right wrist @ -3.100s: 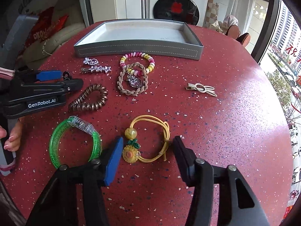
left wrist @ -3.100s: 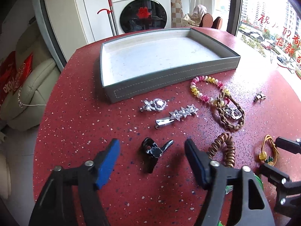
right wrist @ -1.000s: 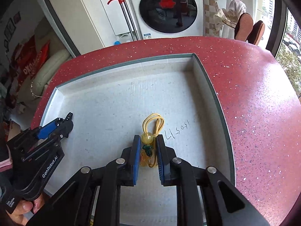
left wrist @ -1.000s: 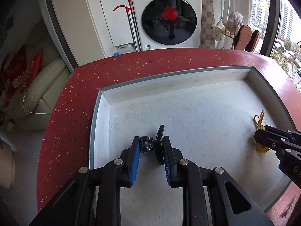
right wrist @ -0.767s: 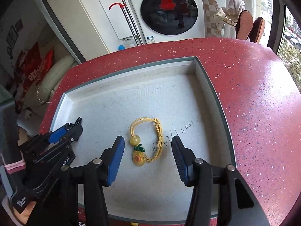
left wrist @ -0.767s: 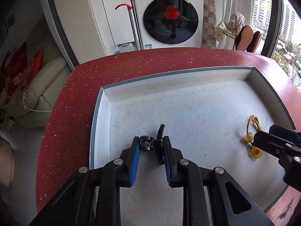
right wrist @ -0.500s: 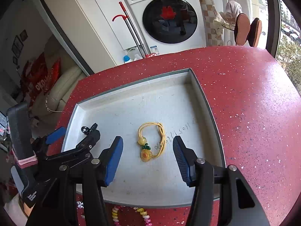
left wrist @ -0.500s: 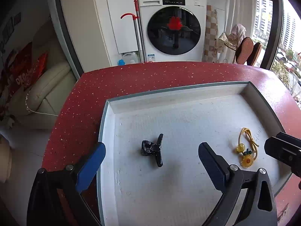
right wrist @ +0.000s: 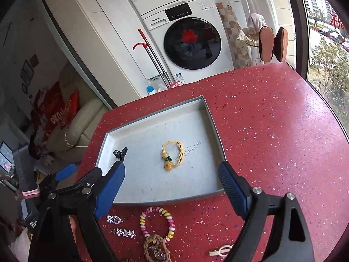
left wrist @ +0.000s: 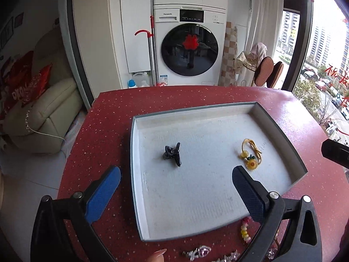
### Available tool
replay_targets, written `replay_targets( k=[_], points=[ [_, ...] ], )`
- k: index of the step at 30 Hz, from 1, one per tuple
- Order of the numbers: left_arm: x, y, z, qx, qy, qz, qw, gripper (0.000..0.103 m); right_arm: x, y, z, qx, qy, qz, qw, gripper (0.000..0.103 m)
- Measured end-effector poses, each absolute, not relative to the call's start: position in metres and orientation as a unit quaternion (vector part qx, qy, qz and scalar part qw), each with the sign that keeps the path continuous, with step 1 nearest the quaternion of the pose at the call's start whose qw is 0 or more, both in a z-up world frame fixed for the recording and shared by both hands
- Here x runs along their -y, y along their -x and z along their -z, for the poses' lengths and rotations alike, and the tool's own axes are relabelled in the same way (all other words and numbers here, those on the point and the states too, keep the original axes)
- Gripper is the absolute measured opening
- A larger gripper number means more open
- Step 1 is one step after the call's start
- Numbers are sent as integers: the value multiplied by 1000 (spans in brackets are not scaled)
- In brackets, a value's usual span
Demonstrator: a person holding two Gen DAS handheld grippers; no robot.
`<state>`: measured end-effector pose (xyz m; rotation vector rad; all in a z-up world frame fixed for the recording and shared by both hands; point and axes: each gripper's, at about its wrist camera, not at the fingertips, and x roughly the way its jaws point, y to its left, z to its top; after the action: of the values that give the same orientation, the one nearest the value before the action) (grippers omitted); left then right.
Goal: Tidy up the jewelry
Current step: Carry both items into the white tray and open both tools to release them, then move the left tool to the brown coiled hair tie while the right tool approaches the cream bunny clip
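**Two pieces in the tray, both hand-held grippers parted**

Nearest, the left hand-held gripper and right hand-held gripper hang with jaws wide apart, gripping nothing. One second earlier each was clamped on a piece; both have since released and drawn back. On the red worktop lie one beaded bracelet, one star clip and one braided bracelet, cut off at the frame edge. Farther, the one grey tray holds two items well apart: a black hair claw and a yellow hair tie.
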<state>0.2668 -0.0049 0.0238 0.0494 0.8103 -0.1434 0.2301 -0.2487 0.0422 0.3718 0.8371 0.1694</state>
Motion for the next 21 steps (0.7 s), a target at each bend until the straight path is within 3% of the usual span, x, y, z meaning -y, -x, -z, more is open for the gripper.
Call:
replay_targets(
  k=[21],
  points=[
    [13,-147,26,-435,-68,147,886,103,266,-130,26,-495,-76,-22,865,90]
  ],
)
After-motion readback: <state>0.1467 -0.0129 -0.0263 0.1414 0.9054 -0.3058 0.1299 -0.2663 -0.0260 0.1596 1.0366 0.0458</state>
